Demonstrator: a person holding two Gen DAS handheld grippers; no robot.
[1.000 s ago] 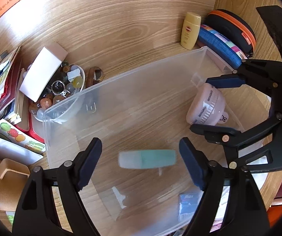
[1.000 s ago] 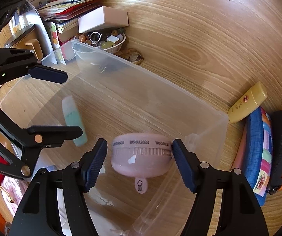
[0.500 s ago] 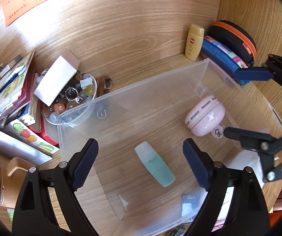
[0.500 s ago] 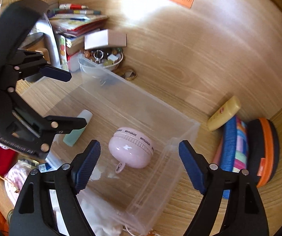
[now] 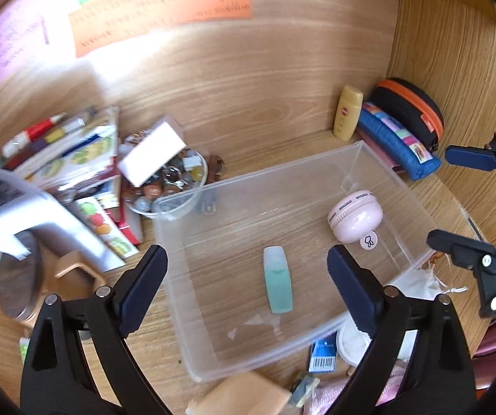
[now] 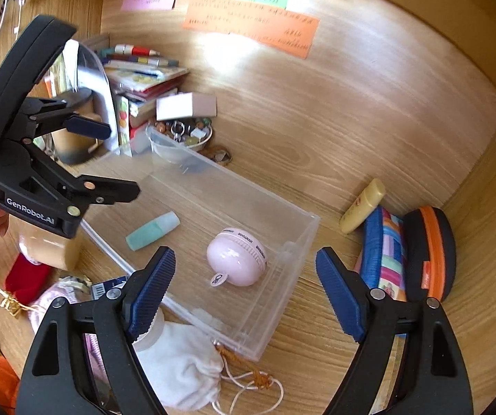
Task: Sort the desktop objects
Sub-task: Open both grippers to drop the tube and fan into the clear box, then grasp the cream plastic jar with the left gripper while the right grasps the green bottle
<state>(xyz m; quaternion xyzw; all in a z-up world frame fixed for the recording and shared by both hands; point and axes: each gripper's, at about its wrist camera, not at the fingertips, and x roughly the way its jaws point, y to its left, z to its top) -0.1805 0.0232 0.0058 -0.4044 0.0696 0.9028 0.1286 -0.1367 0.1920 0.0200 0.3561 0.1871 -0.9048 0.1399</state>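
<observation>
Above the clear bin (image 5: 379,169), both the left gripper (image 5: 248,287) and right gripper (image 6: 244,292) gape wide, jaws just opened, empty. Inside lie a teal bottle (image 5: 277,283) and, at its 2 o'clock, a pink case (image 5: 355,216).

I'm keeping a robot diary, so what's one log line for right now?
left tongs: open, empty | right tongs: open, empty | clear bin: holds teal bottle, pink case

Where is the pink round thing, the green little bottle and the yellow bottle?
pink round thing (image 6: 237,257), right wrist view, on its domed body
green little bottle (image 5: 278,285), left wrist view, on its teal middle
yellow bottle (image 5: 347,112), left wrist view, on its front label
</observation>
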